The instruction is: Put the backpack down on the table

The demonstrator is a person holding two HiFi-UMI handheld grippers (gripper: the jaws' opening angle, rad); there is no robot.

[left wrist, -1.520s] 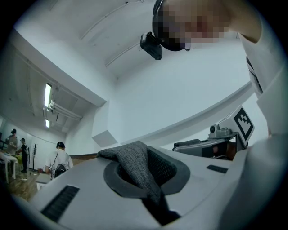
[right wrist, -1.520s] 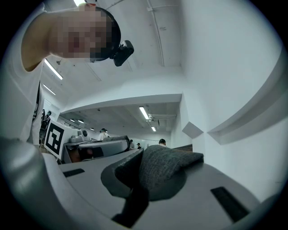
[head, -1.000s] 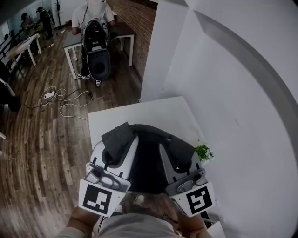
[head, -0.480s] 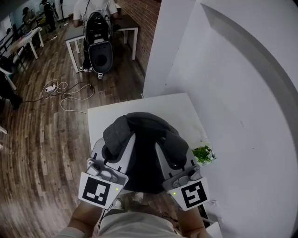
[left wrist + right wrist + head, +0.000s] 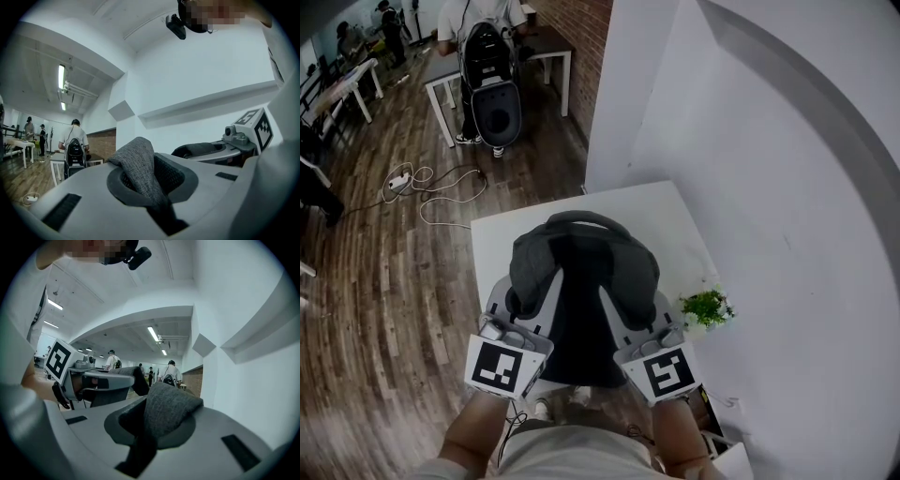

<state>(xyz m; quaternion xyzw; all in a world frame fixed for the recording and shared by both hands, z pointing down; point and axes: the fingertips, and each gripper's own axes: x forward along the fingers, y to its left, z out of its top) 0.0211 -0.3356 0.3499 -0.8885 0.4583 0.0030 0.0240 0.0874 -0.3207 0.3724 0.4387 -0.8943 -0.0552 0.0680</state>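
The dark grey backpack [image 5: 581, 286] hangs by its two shoulder straps over the white table [image 5: 492, 246], its top handle pointing away from me. My left gripper [image 5: 528, 292] is shut on the left strap [image 5: 140, 172], which bunches up between its jaws. Over on the other side, my right gripper [image 5: 630, 302] is shut on the right strap [image 5: 165, 418]. Both grippers point level, side by side, with their marker cubes toward me. From the head view I cannot tell whether the backpack's bottom touches the tabletop.
A small potted plant [image 5: 705, 307] stands at the table's right edge, close to the right gripper. A white wall [image 5: 769, 187] runs along the right. Cables [image 5: 431, 195] lie on the wooden floor, and a person wearing a backpack [image 5: 487, 66] stands at a far table.
Both grippers have come down and forward with the backpack, which now sits lower and farther over the table. The grip on both straps is unchanged.
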